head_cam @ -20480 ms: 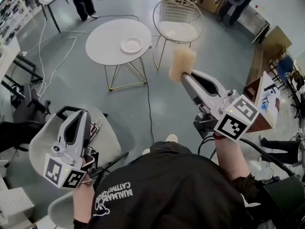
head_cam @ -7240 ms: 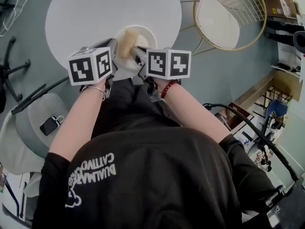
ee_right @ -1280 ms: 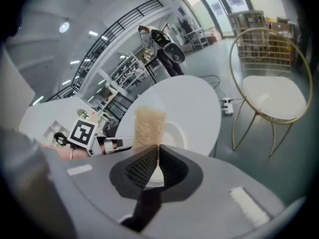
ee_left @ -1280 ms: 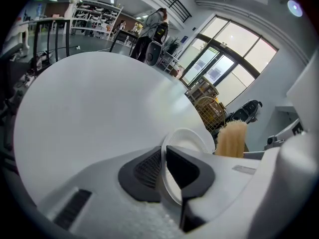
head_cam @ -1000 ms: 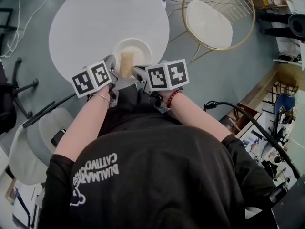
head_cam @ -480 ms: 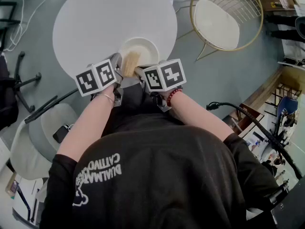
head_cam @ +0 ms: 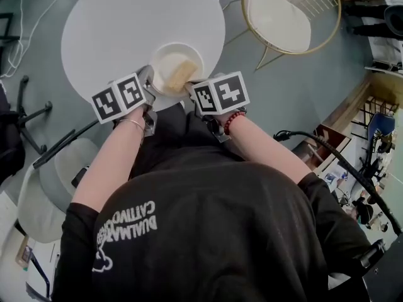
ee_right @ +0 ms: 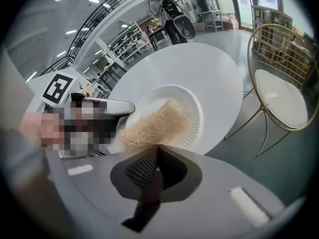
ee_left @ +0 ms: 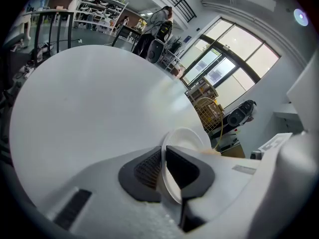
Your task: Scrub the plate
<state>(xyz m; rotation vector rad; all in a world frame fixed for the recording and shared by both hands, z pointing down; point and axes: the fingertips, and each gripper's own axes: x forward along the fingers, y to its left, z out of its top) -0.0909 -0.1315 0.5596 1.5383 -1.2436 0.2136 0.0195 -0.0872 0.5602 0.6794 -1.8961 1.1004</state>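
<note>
Left gripper view: what's clamped?
- The left gripper (ee_left: 163, 169) has its jaws closed on the rim of the plate (ee_left: 187, 139), which sits at the table's (ee_left: 89, 108) near edge.
- And the right?
- The right gripper (ee_right: 156, 152) grips the sponge (ee_right: 154, 123), which is pressed onto the plate. I'd say scrubbing is under way. Next, work the sponge round while the left steadies.

A round white table (head_cam: 113, 33) on grey floor (head_cam: 271, 99), gold wire chair (head_cam: 280, 17) beside.

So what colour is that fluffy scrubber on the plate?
The scrubber is pale tan; clearest in the right gripper view.
</note>
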